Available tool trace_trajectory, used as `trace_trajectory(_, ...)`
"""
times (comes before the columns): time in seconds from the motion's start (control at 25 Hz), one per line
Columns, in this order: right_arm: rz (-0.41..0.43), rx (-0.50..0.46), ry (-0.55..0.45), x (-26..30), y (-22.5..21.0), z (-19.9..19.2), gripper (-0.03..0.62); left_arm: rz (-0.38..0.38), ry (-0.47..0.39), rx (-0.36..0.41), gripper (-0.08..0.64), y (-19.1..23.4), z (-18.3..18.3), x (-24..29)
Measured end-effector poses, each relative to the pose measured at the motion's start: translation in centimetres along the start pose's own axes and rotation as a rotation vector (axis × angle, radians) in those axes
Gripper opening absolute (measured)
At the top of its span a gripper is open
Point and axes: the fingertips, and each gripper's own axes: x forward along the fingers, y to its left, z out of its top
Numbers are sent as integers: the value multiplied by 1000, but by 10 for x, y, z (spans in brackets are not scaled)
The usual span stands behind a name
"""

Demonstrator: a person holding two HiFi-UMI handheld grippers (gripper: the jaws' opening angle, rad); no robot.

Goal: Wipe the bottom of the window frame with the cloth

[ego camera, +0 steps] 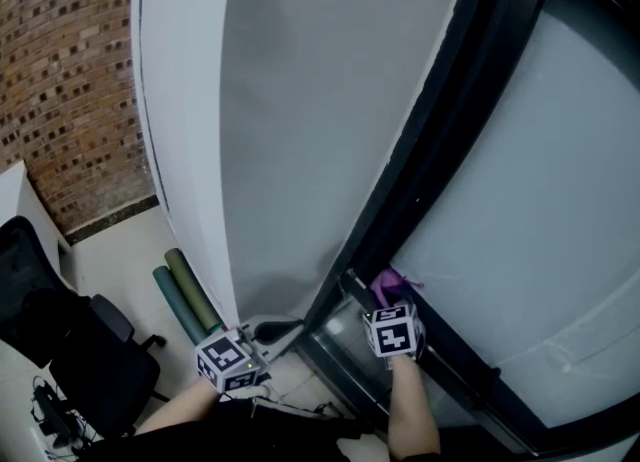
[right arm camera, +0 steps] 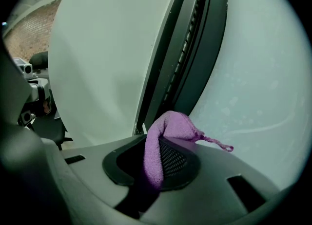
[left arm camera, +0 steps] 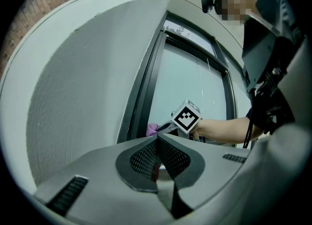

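Note:
A purple cloth [right arm camera: 168, 129] is pinched between the jaws of my right gripper [right arm camera: 157, 140], its top end bunched and a thin thread trailing right. In the head view the cloth [ego camera: 390, 280] sticks out ahead of the right gripper [ego camera: 386, 298], close against the dark window frame [ego camera: 430, 165] beside the frosted glass [ego camera: 540, 200]. My left gripper [ego camera: 248, 338] hangs lower left, by the white wall, away from the frame. Its jaws are pressed together in the left gripper view [left arm camera: 157, 140], with nothing held. That view also shows the cloth [left arm camera: 151, 129] at the frame [left arm camera: 141, 92].
A broad white wall panel [ego camera: 290, 100] stands left of the frame, with a brick wall [ego camera: 60, 80] further left. Two rolled green mats [ego camera: 186, 298], a black office chair [ego camera: 85, 355] and cables [ego camera: 50, 415] lie on the floor at lower left.

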Motion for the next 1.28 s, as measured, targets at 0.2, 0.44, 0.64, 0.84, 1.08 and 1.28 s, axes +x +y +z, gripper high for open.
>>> trace_trajectory(0.2,25,14,-33,-9,7,-3,77,-26,0,2,2,-4,1,8)
trace_trajectory(0.44,189,189,-147,-29,20,-8,77,-55,6,16,2,-10,4,18)
trace_trajectory(0.64,196,240,-322,-68,14,-7,75,-48,-26,29,2,-8,11,30)
trace_trajectory(0.84,236,227,-528,-116,17,-8,75,-63,-57,50,2,-10,19,45)
trace_trajectory(1.08,168,240,-644,-148,3,-25,75,-77,-61,44,2,-14,21,59)
trace_trajectory(1.28,105,296,-672,-158,-11,-40,72,-102,-61,41,2,-19,18,70)
